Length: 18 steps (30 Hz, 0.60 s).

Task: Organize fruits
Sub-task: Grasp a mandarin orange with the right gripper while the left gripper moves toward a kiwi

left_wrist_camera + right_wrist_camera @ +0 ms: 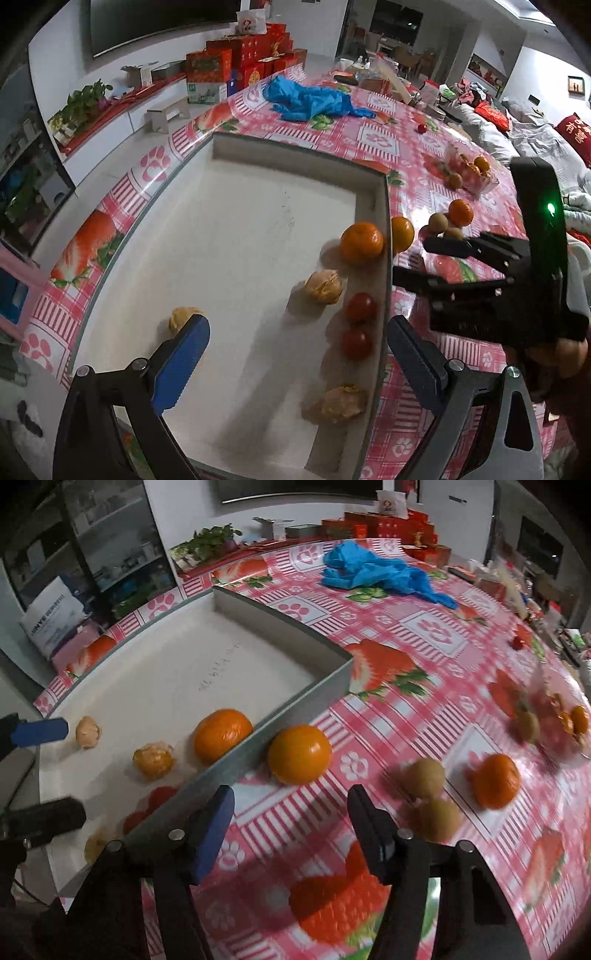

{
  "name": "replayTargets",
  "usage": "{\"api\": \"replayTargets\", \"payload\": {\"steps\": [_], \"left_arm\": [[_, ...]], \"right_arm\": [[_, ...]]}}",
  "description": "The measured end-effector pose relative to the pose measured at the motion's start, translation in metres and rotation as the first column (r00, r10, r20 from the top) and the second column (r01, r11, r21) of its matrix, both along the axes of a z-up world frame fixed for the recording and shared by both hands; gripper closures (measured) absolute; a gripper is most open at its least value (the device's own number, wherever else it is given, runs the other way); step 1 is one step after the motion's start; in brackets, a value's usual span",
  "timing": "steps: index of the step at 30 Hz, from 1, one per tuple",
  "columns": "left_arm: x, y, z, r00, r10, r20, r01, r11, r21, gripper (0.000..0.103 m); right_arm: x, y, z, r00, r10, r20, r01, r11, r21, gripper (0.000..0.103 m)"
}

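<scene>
Right wrist view: my right gripper (291,819) gapes wide and empty near an orange (299,755) beside the tray (258,734); my left gripper (295,354) gapes wide too.

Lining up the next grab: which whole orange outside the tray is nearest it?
The orange touching the tray wall; the other orange lies beyond the kiwis.
</scene>
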<state>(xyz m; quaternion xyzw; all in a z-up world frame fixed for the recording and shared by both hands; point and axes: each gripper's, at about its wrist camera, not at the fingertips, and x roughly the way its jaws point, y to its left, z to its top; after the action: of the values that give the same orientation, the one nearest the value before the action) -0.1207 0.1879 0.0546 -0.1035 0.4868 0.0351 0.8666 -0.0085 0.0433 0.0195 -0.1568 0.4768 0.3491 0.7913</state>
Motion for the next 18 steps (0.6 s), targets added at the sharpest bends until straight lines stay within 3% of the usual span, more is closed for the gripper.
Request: {"api": "replayTargets", "payload": {"steps": [6,8,14,18], "left_arm": [[0.002,0.002,-0.008,1.000,0.009,-0.022,-0.009,1.000,-0.004,0.006],[0.003,0.003,-0.010,0.999,0.010,-0.031,-0.010,1.000,-0.002,0.006],[0.003,0.004,-0.001,1.000,0.017,-0.024,-0.016,1.000,0.011,0.006],[0.007,-0.009,0.018,1.000,-0.021,0.007,0.021,0.999,0.038,0.006]], "right_arm": [[0.013,0.009,-0.005,1.000,-0.009,0.009,0.009,0.999,0.031,0.049],[0.021,0.009,-0.005,0.999,-0.032,-0.013,0.033,0.998,0.057,0.064],[0.017,-0.002,0.004,0.995,-0.086,-0.043,0.090,0.992,0.089,0.064],[0.006,-0.040,0.023,0.976,-0.208,-0.069,0.216,0.966,0.143,0.064]]}}
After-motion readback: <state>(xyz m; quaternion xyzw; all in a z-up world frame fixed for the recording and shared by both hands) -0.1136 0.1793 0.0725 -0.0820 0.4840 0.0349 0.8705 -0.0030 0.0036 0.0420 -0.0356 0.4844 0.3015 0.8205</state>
